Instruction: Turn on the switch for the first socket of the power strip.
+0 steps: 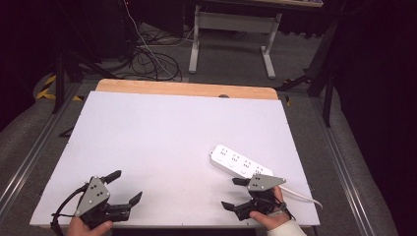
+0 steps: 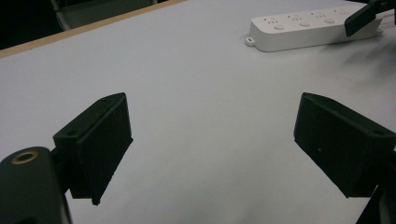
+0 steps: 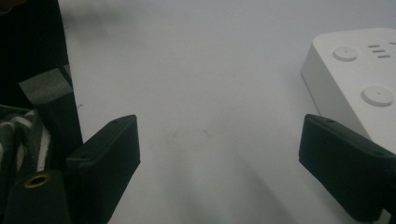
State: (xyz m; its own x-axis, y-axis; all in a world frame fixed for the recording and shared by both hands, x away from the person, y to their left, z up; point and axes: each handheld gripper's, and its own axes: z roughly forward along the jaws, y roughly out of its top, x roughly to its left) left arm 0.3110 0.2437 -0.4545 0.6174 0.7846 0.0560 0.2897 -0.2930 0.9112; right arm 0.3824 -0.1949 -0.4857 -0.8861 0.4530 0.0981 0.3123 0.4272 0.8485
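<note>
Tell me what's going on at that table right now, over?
Left gripper open, holding nothing. Right gripper open, right beside the white power strip, not gripping it. Strip flat on the white table; path clear.

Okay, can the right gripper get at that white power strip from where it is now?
Probably yes. The right gripper is open beside the near end of the power strip, with only bare white table between its jaws.

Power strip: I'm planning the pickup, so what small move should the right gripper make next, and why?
Probably ease the right gripper forward and a little to its right, so the open jaws straddle the near end of the power strip. In the right gripper view the strip lies beside the right-hand jaw, not between the two, and nothing is held.
</note>
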